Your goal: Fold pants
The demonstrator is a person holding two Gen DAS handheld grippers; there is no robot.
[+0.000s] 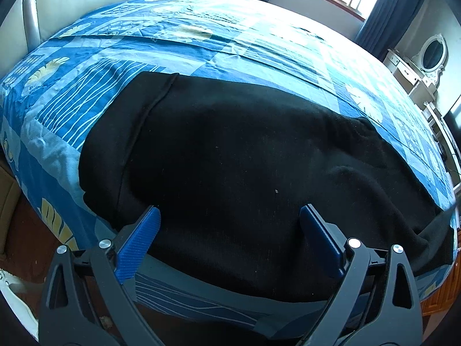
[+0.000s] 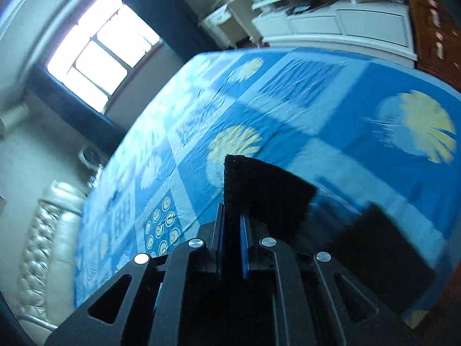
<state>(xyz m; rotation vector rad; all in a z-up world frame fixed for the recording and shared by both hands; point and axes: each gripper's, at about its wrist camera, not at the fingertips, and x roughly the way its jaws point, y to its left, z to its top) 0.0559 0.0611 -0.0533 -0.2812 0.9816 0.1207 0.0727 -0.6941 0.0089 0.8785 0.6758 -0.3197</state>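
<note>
Right tongs (image 2: 232,225): clenched on a corner of the black pants (image 2: 259,184); the cloth stands up between my blue pads (image 2: 244,245) and pokes out past the tips, so I have it by an edge and not by a bunch
Why held so: gripping one edge lets me carry that end over the rest of the garment, which I judge to be the fold in hand
Right view: blurred and tilted, so I cannot tell which part of the pants this corner is
Left tongs (image 1: 229,216): released, jaws spread wide, nothing between them
Why placed so: I judge they hover ready to pin or take the near edge while the other end travels
Pants in left view (image 1: 245,158): spread flat and dark on the blue patterned bedspread (image 1: 86,92), a seam running down the left part
Pants against left tongs: the cloth lies under and ahead of both tips; whether they touch it I cannot tell
Bed edge: just beneath the left tongs, the pants close to it
</note>
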